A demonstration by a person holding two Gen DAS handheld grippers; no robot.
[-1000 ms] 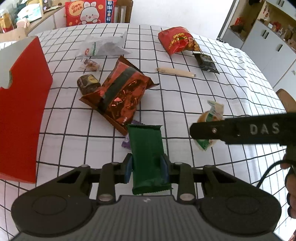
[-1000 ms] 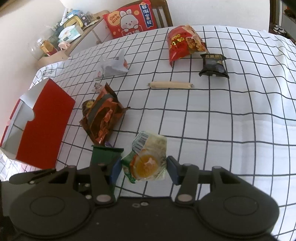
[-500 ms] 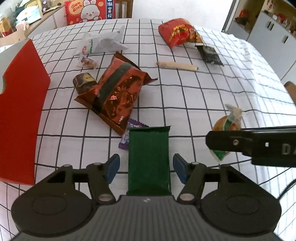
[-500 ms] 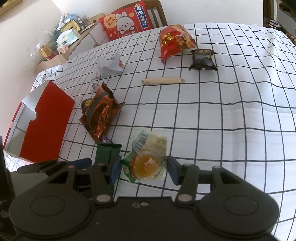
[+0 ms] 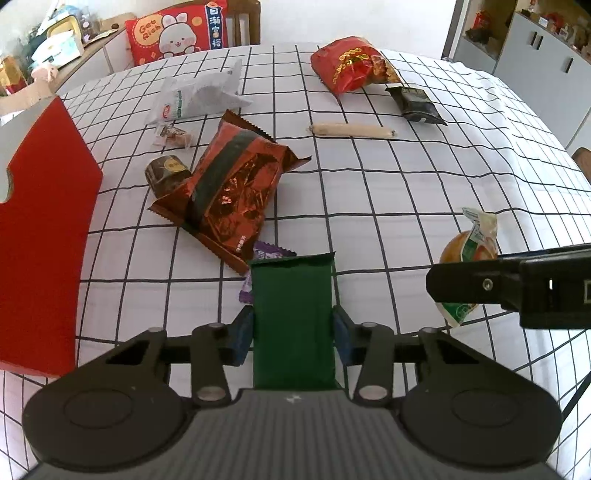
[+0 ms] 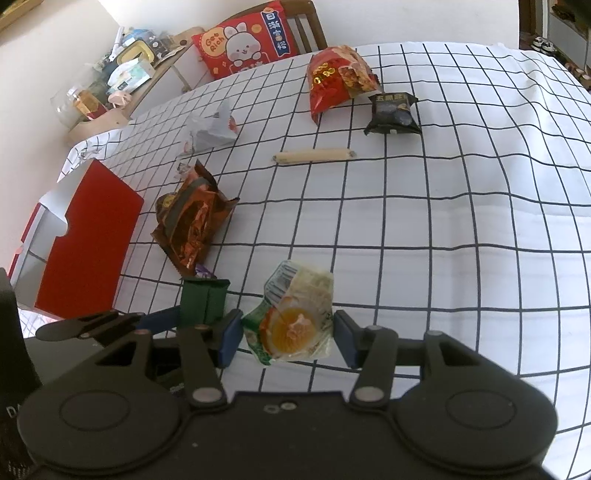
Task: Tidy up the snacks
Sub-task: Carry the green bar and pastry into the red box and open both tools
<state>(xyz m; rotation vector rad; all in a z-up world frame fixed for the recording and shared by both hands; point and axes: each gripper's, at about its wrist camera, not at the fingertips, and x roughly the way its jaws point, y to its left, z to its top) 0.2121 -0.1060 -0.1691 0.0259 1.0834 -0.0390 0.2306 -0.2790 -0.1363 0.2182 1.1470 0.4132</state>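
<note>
A dark green snack packet (image 5: 291, 288) stands between the blue pads of my left gripper (image 5: 293, 332). The jaws are closing and both pads touch the packet's edges. The right wrist view shows the same green packet (image 6: 203, 299) raised off the table. My right gripper (image 6: 286, 338) is shut on a clear packet with an orange-yellow snack (image 6: 295, 314) and holds it above the checked cloth. That packet (image 5: 471, 243) shows to the right in the left wrist view, behind a black finger (image 5: 476, 284). The red box (image 5: 40, 240) stands at the left.
On the checked tablecloth (image 5: 406, 192) lie a brown-red foil bag (image 5: 229, 192), a purple wrapper (image 5: 266, 254), a round brown snack (image 5: 166, 173), a white bag (image 5: 199, 96), a sausage stick (image 5: 351, 130), a black packet (image 5: 417, 105) and a red bag (image 5: 351, 62). A chair with a red cushion (image 5: 177, 29) stands beyond.
The left jaws pinched the green packet, then opened wide around it, and have come back in against its edges. The right gripper kept hold of its packet and barely moved.
</note>
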